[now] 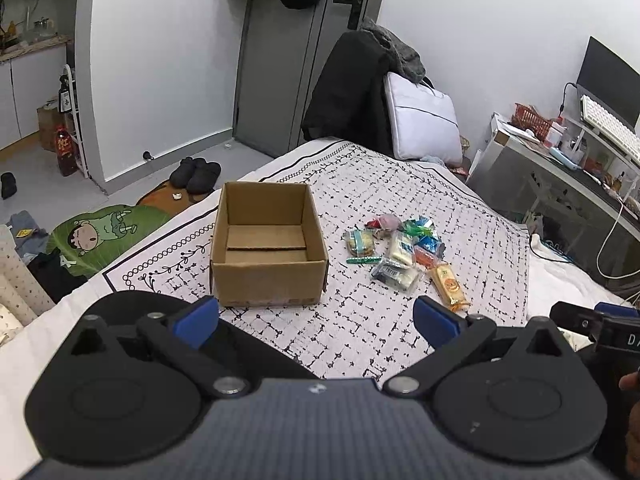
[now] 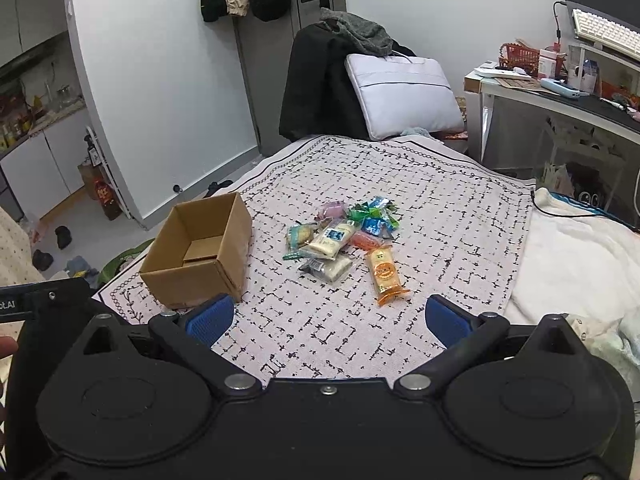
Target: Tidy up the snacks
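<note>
An empty open cardboard box point(image 1: 267, 242) point(image 2: 200, 250) sits on the patterned bed cover. To its right lies a pile of wrapped snacks point(image 1: 400, 254) point(image 2: 344, 240), with an orange packet point(image 1: 449, 286) point(image 2: 385, 271) nearest me. My left gripper point(image 1: 316, 320) hovers open just in front of the box, nothing between its blue pads. Low over the cover, my right gripper point(image 2: 329, 320) is open too, short of the orange packet. The right gripper's body shows at the right edge of the left wrist view.
A patterned cover point(image 1: 360, 200) point(image 2: 400, 184) lies over the bed. At its far end stand a chair draped with dark coats point(image 1: 352, 92) and a white laptop bag point(image 2: 404, 92). A cluttered desk point(image 2: 560, 92) is on the right, the floor with slippers point(image 1: 196, 174) on the left.
</note>
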The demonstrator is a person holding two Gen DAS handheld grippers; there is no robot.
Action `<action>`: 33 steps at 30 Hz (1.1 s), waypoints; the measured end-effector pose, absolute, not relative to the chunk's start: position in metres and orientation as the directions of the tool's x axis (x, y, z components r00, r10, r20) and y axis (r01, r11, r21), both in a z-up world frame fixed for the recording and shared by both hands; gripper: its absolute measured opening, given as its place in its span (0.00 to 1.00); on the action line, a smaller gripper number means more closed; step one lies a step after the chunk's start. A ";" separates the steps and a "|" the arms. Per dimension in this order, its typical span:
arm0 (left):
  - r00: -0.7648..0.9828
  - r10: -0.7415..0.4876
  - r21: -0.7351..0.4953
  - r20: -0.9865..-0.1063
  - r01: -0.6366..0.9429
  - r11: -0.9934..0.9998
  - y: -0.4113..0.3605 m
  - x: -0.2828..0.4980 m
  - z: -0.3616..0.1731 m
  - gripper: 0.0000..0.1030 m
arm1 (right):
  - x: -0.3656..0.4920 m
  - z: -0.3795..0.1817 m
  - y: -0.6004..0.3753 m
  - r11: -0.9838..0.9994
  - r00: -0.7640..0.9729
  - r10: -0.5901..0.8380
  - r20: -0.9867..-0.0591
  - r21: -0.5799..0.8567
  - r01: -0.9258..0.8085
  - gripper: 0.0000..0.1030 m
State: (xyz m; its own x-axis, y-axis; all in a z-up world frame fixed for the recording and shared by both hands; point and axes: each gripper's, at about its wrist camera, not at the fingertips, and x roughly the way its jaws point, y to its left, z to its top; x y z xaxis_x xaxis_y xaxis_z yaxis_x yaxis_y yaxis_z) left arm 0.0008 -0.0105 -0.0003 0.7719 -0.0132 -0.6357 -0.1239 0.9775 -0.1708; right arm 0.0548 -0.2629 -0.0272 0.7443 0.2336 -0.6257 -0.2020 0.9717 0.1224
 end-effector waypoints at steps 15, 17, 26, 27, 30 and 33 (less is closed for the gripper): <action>0.776 -0.015 -0.196 -0.631 -0.141 0.970 -0.019 0.026 -0.006 1.00 | 0.086 -0.032 -0.279 0.970 0.742 0.243 -0.625 0.136 -0.203 1.00; 0.774 -0.015 -0.196 -0.633 -0.141 0.971 -0.023 0.030 -0.008 1.00 | 0.092 -0.033 -0.282 0.970 0.740 0.243 -0.627 0.143 -0.198 1.00; 0.770 -0.030 -0.197 -0.638 -0.125 0.972 -0.040 0.055 -0.015 1.00 | 0.120 -0.046 -0.296 0.962 0.715 0.273 -0.644 0.183 -0.203 0.96; 0.769 -0.033 -0.201 -0.638 -0.124 0.972 -0.041 0.059 -0.016 1.00 | 0.123 -0.048 -0.298 0.960 0.711 0.279 -0.645 0.191 -0.204 0.95; 0.769 -0.050 -0.219 -0.637 -0.119 0.968 -0.046 0.068 -0.019 0.99 | 0.131 -0.051 -0.300 0.958 0.707 0.287 -0.646 0.200 -0.206 0.94; 0.768 -0.056 -0.222 -0.639 -0.113 0.969 -0.052 0.077 -0.024 0.99 | 0.140 -0.056 -0.303 0.956 0.698 0.294 -0.652 0.212 -0.205 0.93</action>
